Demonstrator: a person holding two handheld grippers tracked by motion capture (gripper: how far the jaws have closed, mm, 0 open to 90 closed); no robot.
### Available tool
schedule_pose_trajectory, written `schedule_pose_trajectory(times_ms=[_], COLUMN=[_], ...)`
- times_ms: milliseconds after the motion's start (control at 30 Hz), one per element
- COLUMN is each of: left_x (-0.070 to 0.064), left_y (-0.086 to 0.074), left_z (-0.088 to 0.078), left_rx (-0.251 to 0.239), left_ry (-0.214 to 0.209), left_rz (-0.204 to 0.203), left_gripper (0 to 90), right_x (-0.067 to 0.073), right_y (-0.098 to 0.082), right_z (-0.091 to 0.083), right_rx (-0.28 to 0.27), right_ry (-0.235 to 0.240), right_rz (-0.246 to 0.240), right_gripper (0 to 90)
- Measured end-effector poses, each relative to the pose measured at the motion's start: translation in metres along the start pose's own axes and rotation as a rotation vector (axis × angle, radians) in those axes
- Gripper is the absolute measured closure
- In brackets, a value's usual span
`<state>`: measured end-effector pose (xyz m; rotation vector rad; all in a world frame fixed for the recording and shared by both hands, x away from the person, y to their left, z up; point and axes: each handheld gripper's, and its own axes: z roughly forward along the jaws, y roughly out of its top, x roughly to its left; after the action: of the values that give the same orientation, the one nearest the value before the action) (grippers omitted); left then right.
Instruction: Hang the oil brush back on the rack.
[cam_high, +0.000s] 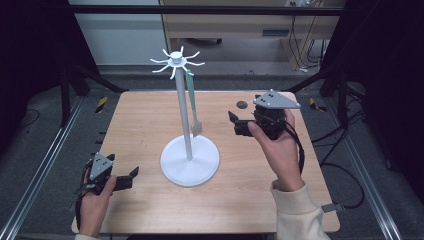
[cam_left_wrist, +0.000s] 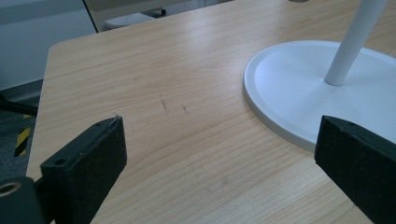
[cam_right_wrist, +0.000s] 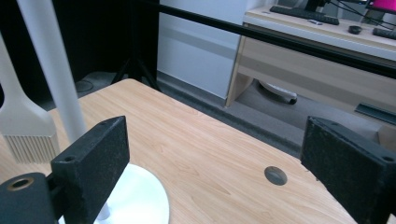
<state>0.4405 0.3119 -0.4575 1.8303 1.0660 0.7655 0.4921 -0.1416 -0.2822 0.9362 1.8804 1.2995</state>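
Note:
A white stand (cam_high: 185, 115) with a round base (cam_high: 190, 161) rises from the middle of the wooden table (cam_high: 145, 120). Curved hooks (cam_high: 177, 61) ring its top. From one hook hangs a brush (cam_high: 196, 127) with a green handle, bristles down, just above the base. My left gripper (cam_high: 131, 177) lies low at the front left, open and empty, pointing toward the base (cam_left_wrist: 299, 84). To the right of the stand my right gripper (cam_high: 234, 124) is held open with nothing between its jaws, aimed left past the pole (cam_right_wrist: 51, 70) and the brush (cam_right_wrist: 23, 121).
A small round hole (cam_high: 242, 104) sits in the tabletop at the back right, also in the right gripper view (cam_right_wrist: 275, 175). Black frame bars (cam_high: 200, 10) and metal rails (cam_high: 45, 160) surround the table. A desk (cam_right_wrist: 317, 56) stands beyond the far edge. Cables (cam_high: 345, 180) trail at the right.

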Motion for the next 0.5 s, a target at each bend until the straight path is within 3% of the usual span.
schedule_pose_trajectory(times_ms=[333, 433, 500], left_x=[0.000, 0.000, 0.002], left_y=[0.000, 0.000, 0.000], left_z=[0.000, -0.002, -0.003], left_rx=[-0.001, -0.005, -0.011], left_ry=[0.003, 0.003, 0.008], left_rz=[0.002, 0.033, 0.027], left_gripper=[1.8, 1.8, 1.8], right_x=[-0.017, -0.024, -0.029], right_y=[-0.004, -0.007, -0.010], right_z=[-0.007, -0.008, -0.008], right_rx=[-0.007, 0.000, 0.009], right_ry=[-0.043, -0.073, -0.094], right_rz=[0.017, 0.019, 0.018], right_gripper=[8.6, 8.7, 8.7])
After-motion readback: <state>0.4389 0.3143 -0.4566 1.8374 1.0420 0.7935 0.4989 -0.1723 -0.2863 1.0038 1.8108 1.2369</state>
